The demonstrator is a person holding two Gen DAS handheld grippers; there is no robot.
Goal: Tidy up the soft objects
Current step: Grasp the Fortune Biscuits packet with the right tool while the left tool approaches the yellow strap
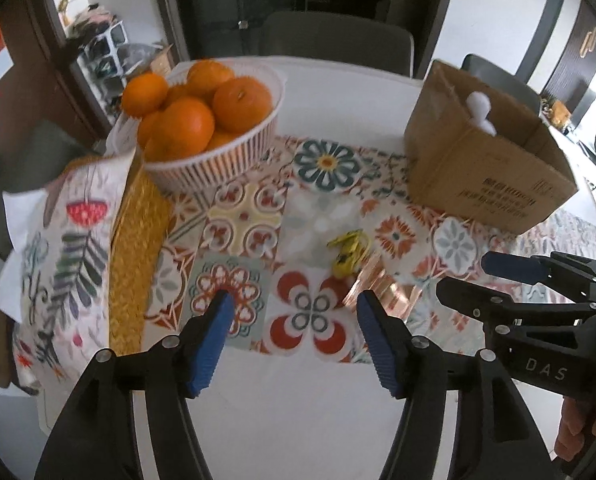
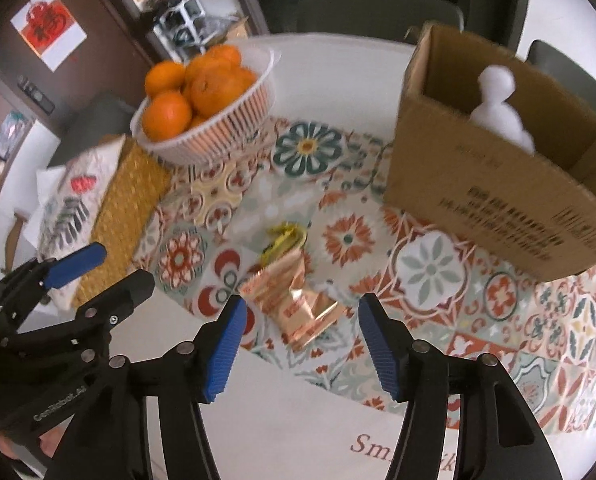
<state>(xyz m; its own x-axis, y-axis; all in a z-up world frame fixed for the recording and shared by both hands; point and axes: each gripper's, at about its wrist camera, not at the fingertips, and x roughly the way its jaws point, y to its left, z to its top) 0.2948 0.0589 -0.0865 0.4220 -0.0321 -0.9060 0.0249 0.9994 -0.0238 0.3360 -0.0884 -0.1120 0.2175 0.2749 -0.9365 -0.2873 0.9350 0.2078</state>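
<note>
mat (image 2: 430, 268): bright flower tiles in red, orange, green
oranges (image 1: 185, 120): orange
bowl (image 1: 217, 164): white with stripes
box (image 2: 498, 204): brown
soft toy (image 2: 498, 100): white
packet (image 2: 302, 304): shiny gold-pink
pads (image 2: 225, 356): blue

Soft, even daylight is filling both of my views, leaving only faint shadows on the white table (image 1: 338, 84). Motion blur is smearing the cardboard box (image 2: 498, 184) and the patterned mat (image 1: 322, 216). Fisheye distortion is bending everything toward dark, vignetted corners.

A basket (image 1: 233, 160) of oranges (image 1: 185, 124) beside a chair (image 1: 338, 40).
</note>
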